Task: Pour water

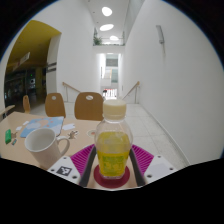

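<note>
At about nine o'clock from the gripper (112, 168), on the pale worktop (15, 158), stands a white mug (42, 146) with its mouth open upward and its handle turned toward the bottle; behind it lies what looks like a crumpled clear plastic wrapper (45, 126), and farther back, at eleven o'clock, two wooden chairs (88, 104) stand at the worktop's far edge. The step in hand looks like carrying the bottle over to the mug and tipping it. To do that well, I would swing the bottle toward nine o'clock until its neck is above the mug's mouth, then roll it slowly so the stream falls inside the rim, not on the handle side. Whether the cap is off I cannot tell, and pouring depends on that. The plastic bottle (113, 140), pale-capped and filled with yellow liquid, stands upright at twelve o'clock, right between the gripper's fingers, its lower body framed by the magenta pads (83, 158) on either side. The fingers are drawn in narrow and appear to press on the bottle from both sides, so I judge it held. The bottle sits just beside the mug, to its right, not touching it.
</note>
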The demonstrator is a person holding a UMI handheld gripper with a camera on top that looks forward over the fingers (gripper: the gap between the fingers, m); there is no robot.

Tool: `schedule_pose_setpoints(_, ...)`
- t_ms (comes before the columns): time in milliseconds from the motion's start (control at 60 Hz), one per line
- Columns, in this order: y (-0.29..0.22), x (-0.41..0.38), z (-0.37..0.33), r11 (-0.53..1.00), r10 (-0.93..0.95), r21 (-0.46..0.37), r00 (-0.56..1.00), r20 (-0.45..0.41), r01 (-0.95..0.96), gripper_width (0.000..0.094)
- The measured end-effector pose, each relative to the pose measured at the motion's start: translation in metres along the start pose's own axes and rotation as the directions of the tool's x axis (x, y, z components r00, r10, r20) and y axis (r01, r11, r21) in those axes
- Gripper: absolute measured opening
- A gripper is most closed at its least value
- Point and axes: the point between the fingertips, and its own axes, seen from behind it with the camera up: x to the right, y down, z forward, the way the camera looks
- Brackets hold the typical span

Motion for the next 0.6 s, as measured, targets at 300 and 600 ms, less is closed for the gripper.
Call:
schedule_pose_setpoints(300, 0.010, 0.002, -0.073, 0.997, 0.082, -0.014, 0.995, 0.065, -0.081, 0.0856)
schedule_pose_setpoints(600, 0.023, -0.047, -0.179, 0.984, 0.173, -0.011, 0.945, 0.279, -0.176, 0.0857)
